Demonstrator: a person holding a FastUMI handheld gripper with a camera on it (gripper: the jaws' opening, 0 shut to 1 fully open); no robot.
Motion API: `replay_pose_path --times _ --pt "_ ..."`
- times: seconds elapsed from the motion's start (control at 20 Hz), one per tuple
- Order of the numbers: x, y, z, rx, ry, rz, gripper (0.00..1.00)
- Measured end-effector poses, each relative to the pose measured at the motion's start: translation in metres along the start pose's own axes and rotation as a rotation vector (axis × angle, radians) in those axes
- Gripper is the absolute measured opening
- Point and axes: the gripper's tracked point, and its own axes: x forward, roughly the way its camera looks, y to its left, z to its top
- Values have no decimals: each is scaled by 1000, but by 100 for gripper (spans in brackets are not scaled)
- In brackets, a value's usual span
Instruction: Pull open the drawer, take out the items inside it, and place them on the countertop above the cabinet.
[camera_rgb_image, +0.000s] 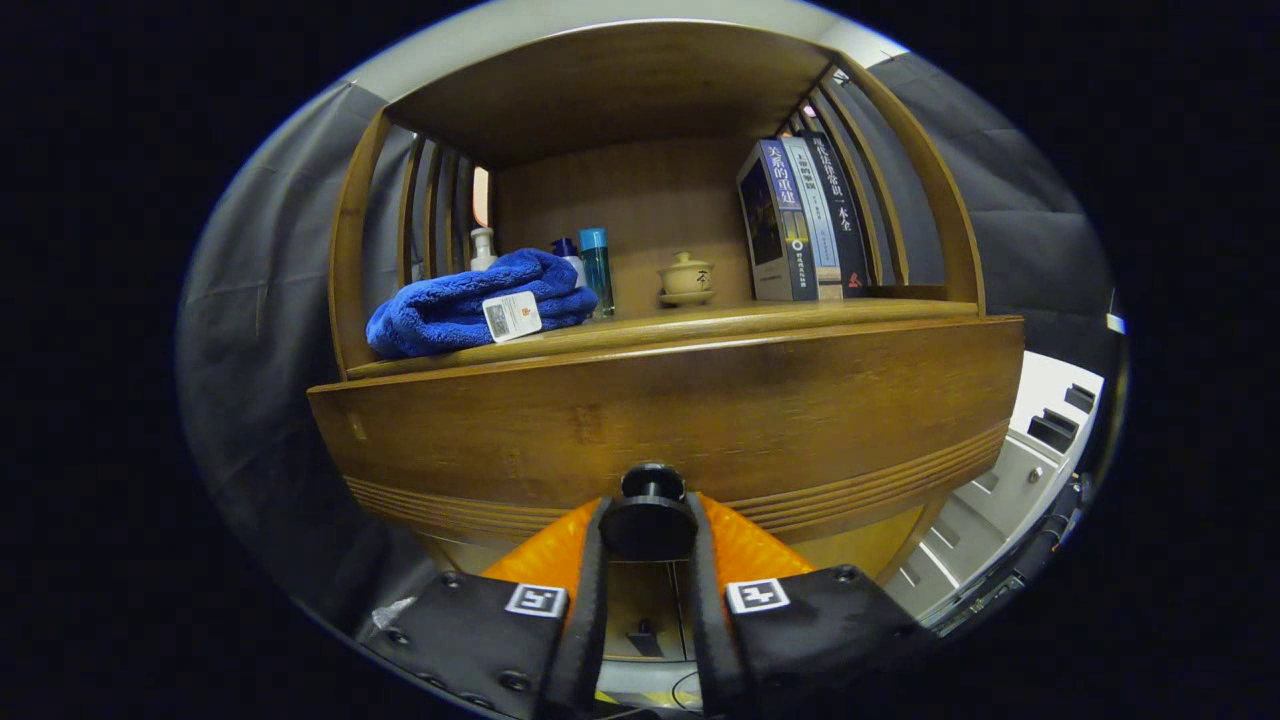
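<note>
A wooden cabinet stands right in front of me, and its drawer front (670, 420) is a wide brown panel with grooved lines along its lower edge. A round dark knob (650, 520) sticks out of that panel. My gripper (648, 535) is shut on the knob, one finger pressing each side. Above the drawer runs the countertop (800, 318), a wooden shelf under a curved wooden frame. The inside of the drawer is hidden behind its front panel.
On the countertop lie a folded blue towel (470, 305) with a tag at the left, bottles (595, 265) behind it, a small lidded teacup (686, 278) in the middle, and upright books (800, 215) at the right. White equipment (1020, 470) stands to the cabinet's right.
</note>
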Motion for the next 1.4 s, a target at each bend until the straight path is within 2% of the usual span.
replay_pose_path --times 0.15,0.75,1.4 --pt "1 4 0 34 20 20 40" --pt "-84 7 -20 -29 95 84 39" --pt "-135 14 -44 -39 165 111 39"
